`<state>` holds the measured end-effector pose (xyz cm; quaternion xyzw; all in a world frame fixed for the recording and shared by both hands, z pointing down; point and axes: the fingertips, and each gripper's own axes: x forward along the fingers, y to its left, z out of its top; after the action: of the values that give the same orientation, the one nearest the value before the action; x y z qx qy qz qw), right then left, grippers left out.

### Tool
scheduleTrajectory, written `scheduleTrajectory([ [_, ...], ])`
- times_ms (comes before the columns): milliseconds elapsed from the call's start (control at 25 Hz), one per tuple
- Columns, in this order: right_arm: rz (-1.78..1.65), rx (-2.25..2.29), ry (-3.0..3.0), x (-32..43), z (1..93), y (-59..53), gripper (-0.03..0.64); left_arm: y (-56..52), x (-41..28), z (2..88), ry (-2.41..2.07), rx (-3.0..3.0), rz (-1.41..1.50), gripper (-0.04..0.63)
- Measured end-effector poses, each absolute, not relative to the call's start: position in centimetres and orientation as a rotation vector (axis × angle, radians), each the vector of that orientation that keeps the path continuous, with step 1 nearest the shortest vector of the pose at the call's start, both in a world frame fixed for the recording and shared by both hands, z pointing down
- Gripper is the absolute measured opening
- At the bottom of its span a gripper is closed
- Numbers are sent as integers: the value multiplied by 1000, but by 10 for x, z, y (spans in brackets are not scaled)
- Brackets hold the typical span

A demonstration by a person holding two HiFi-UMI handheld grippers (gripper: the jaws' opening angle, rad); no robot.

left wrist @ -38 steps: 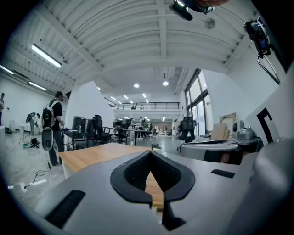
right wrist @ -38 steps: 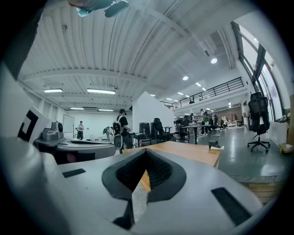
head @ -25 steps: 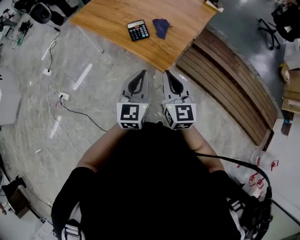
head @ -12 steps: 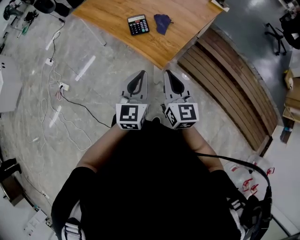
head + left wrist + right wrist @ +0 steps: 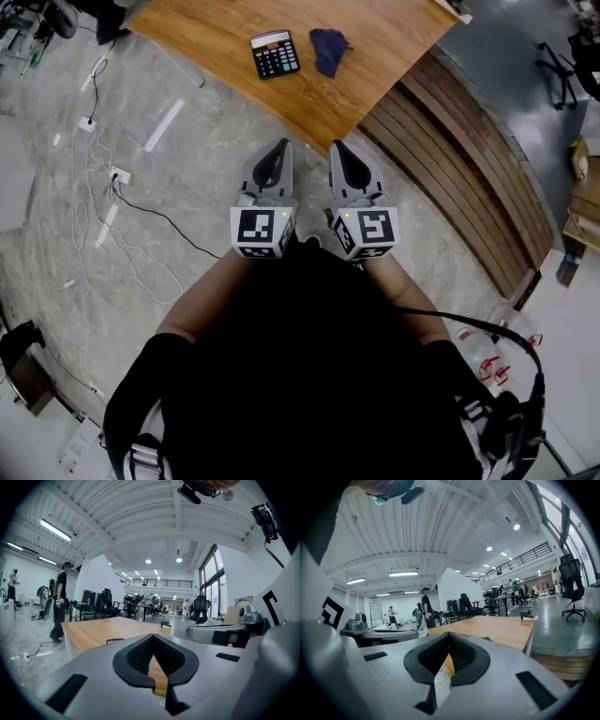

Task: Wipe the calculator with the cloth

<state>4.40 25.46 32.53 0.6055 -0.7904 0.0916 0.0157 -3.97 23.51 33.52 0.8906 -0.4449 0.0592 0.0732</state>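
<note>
A black calculator lies on the wooden table at the top of the head view. A crumpled dark blue cloth sits just to its right. Both grippers are held side by side in front of the person's body, over the stone floor and well short of the table. My left gripper is shut with nothing in it, and my right gripper is shut and empty too. In the left gripper view the left gripper points at the tabletop. The right gripper does the same in its own view.
Cables and wall-type sockets trail over the floor at left. Slatted wooden steps curve along the table's right side. An office chair stands at the far right. A person stands beyond the table.
The floor has slid by under the grippers and the table has come slightly nearer. Both grippers have stayed shut, side by side.
</note>
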Motion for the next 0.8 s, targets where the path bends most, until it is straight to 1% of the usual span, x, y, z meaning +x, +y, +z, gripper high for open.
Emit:
scheduleTrajectory([
  [280, 318, 1860, -2391, 43, 339, 164, 15, 144, -32, 352, -1271, 2704, 255, 6],
  [440, 308, 1854, -2378, 36, 336, 111, 15, 100, -29, 351, -1197, 2690, 195, 6],
  [800, 331, 1860, -2339, 26, 344, 30, 15, 21, -39, 360, -1134, 2707, 234, 6],
])
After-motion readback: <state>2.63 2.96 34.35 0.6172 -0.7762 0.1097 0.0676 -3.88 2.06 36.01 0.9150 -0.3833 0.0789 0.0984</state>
